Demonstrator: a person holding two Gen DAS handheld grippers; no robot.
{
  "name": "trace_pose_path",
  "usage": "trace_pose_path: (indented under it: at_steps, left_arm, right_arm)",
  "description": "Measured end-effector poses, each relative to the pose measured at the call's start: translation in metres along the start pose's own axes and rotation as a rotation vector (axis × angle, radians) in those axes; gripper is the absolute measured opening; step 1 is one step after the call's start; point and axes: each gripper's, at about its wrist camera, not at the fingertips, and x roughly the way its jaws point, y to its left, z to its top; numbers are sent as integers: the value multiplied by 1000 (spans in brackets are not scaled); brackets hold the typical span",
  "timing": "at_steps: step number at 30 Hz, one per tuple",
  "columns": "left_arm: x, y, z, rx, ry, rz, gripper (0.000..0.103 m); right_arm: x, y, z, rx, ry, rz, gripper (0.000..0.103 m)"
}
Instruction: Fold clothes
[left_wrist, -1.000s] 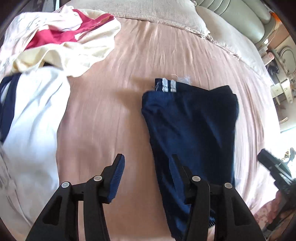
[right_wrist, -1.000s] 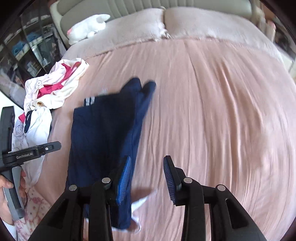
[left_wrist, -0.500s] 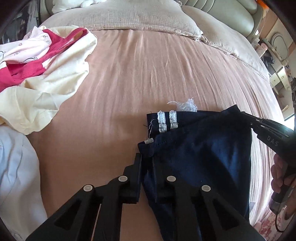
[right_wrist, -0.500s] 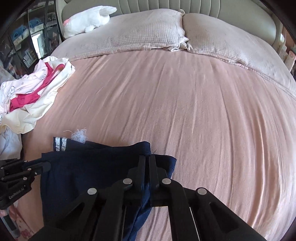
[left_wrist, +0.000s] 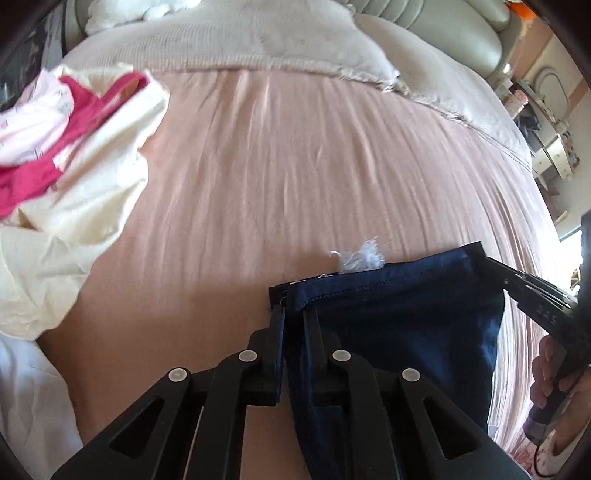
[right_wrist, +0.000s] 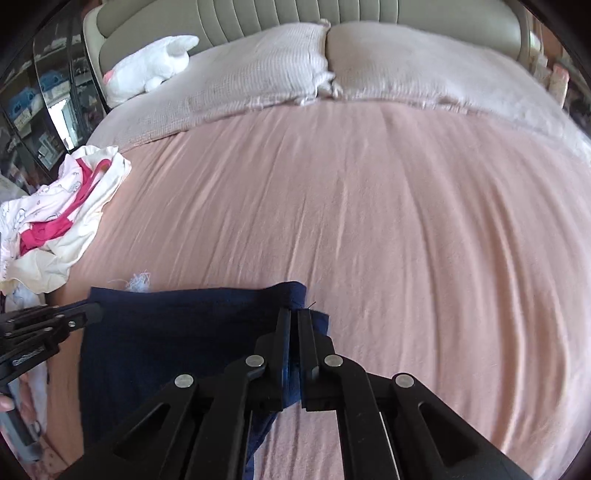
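A navy blue garment (left_wrist: 399, 325) lies on the pink bedsheet, its far edge held up between both grippers. My left gripper (left_wrist: 293, 314) is shut on its far left corner. My right gripper (right_wrist: 293, 317) is shut on its far right corner, and the garment (right_wrist: 177, 339) spreads to the left of it. The right gripper shows at the right of the left wrist view (left_wrist: 532, 295); the left gripper shows at the left of the right wrist view (right_wrist: 55, 321). A white frayed tuft (left_wrist: 358, 258) sticks out past the garment's far edge.
A pile of cream, pink and red clothes (left_wrist: 74, 177) lies at the left of the bed, also in the right wrist view (right_wrist: 62, 221). White cloth (left_wrist: 29, 406) lies near left. Two pillows (right_wrist: 332, 66) and a white plush toy (right_wrist: 147, 70) sit by the headboard.
Both grippers were open above the flat garment, then closed on its far corners. Since then they have lifted that edge and drawn it slightly nearer; the striped hem no longer shows.
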Motion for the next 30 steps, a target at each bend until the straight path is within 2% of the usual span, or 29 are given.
trace_pose_path:
  at_steps: [2, 4, 6, 9, 10, 12, 14, 15, 16, 17, 18, 19, 20, 21, 23, 24, 25, 26, 27, 28, 30]
  left_arm:
    - [-8, 4, 0, -8, -49, 11, 14]
    - [-26, 1, -1, 12, -130, 13, 14]
    - [-42, -4, -3, 42, -191, -1, 14]
    - [-43, -14, -8, 102, -166, -55, 15]
    - [-40, -18, -11, 128, -148, -38, 15]
    - [-22, -22, -14, 159, -101, 42, 15]
    - [4, -22, -18, 160, -42, 106, 18]
    - [7, -21, -19, 162, -48, 112, 19]
    - [3, -20, -17, 158, -62, 127, 27]
    - [-3, -18, -13, 149, -63, 160, 40]
    - [-11, -16, -12, 142, -86, 174, 46]
    - [-21, -13, -11, 136, -126, 173, 57]
    - [-27, -13, -12, 147, -138, 144, 61]
    - [-29, -16, -14, 171, -129, 94, 61]
    - [-33, -24, -21, 236, -108, 18, 61]
    - [-29, -31, -26, 293, -93, 41, 61]
    - [-21, -37, -31, 336, -66, 110, 61]
    - [-10, -41, -35, 365, -30, 195, 61]
    - [-7, -42, -35, 356, -5, 224, 61]
    - [-8, -40, -33, 316, 12, 208, 60]
    - [-27, -38, -27, 232, 34, 142, 60]
  right_arm:
    - [-18, -15, -3, 100, -125, 82, 11]
    - [-36, -20, -1, 135, -190, 112, 33]
    - [-46, -13, 0, 91, -202, 134, 34]
    - [-40, 13, -6, -35, -92, 143, 33]
    - [-31, 23, -12, -80, -37, 125, 33]
    - [-8, 38, -25, -151, 32, 56, 33]
    - [-1, 43, -30, -181, -25, -42, 31]
    - [-1, 45, -31, -191, -61, -87, 31]
    - [-2, 46, -30, -199, -73, -134, 31]
    - [-4, 46, -28, -198, -83, -173, 31]
    - [-9, 42, -27, -177, -87, -195, 31]
    - [-14, 38, -27, -157, -89, -216, 34]
    - [-20, 32, -27, -138, -89, -234, 34]
    - [-25, 27, -29, -115, -81, -235, 34]
    - [-25, 23, -35, -80, -12, -147, 34]
    - [-23, 23, -38, -71, 28, -103, 34]
    - [-19, 26, -42, -80, 58, -103, 34]
    - [-16, 28, -46, -98, 70, -138, 34]
    - [-15, 29, -47, -111, 59, -162, 35]
    - [-15, 29, -48, -114, 52, -179, 38]
    - [-30, 25, -50, -65, 49, -144, 39]
